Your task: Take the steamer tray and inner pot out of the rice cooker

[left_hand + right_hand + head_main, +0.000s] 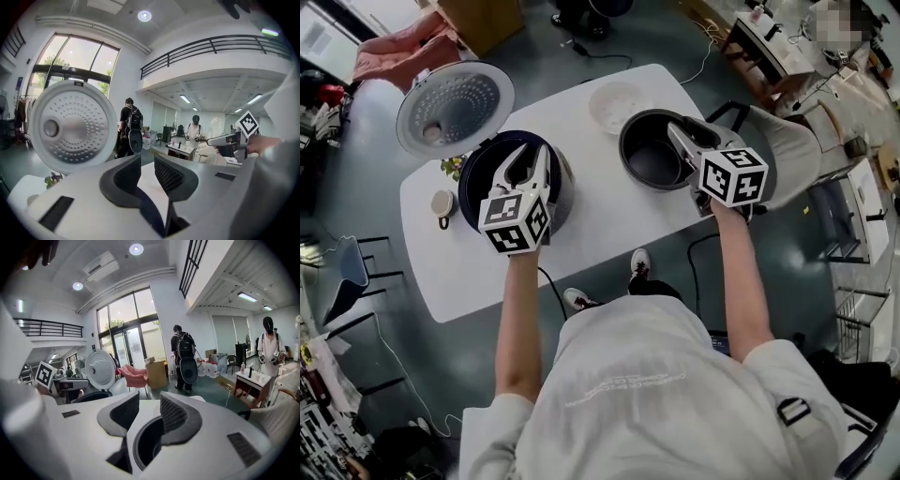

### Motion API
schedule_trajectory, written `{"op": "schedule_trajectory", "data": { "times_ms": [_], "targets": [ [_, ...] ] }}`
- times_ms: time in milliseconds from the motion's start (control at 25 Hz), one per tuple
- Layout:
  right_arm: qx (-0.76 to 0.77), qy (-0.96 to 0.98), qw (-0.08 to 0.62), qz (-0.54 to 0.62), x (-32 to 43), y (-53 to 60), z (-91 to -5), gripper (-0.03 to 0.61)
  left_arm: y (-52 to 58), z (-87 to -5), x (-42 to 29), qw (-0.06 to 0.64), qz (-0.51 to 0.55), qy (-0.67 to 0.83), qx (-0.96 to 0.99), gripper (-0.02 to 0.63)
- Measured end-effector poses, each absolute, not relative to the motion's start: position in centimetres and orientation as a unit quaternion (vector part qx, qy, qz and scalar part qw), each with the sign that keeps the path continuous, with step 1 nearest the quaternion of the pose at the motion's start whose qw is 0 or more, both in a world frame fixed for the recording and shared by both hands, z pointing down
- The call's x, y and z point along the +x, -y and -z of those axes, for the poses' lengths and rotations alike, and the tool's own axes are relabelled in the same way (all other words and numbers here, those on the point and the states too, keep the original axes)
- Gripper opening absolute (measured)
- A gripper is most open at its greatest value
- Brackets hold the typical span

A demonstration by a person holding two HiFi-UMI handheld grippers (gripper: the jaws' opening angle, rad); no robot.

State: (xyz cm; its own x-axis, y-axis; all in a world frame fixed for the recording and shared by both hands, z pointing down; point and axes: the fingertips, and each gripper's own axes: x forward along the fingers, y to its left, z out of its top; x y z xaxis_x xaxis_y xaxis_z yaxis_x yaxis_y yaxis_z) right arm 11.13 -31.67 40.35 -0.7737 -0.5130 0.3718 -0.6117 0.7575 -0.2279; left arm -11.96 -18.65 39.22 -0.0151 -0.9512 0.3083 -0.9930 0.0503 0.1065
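the left tongs [534, 155] hang a little apart with nothing between them, over the mouth of the dark blue rice cooker [476, 192]. the right tongs [682, 136] also stand a little apart, lying across the near rim of the dark inner pot [647, 155]. the right gripper view has the pot's edge under the right-hand pad, not clearly pinched. the pot sits on the white bench [591, 234], to the right of the cooker and apart from it. the pale steamer tray [617, 105] lies on the bench just behind the pot. the cooker's lid [455, 108] stands open at the far left, its perforated plate showing. a small cup [442, 204] sits left of the cooker. each cube carries black-and-white square markers. a person with a backpack [183, 357] stands well behind.
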Motion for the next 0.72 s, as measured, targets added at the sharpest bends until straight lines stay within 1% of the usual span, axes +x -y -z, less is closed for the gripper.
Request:
{"op": "schedule_trajectory", "data": {
  "times_ms": [160,440,560,720],
  "targets": [
    [0.28,0.94,0.129,-0.147,7.2,30.4,-37.9,0.148,16.2,-36.6,-15.7,0.112,-0.084,0.726,0.674,0.087],
    [0.229,0.96,0.098,-0.125,1.9,27.9,-34.5,0.084,12.3,-34.3,-19.6,0.084,-0.085,0.748,0.653,0.08],
    [0.216,0.965,0.099,-0.109,0.2,27.0,-33.6,0.084,10.9,-33.7,-20.9,0.076,-0.087,0.757,0.643,0.072],
    [0.205,0.97,0.115,-0.066,-1.9,25.8,-32.8,0.064,9.0,-32.7,-22.2,0.061,-0.093,0.772,0.626,0.044]
  ]
}}
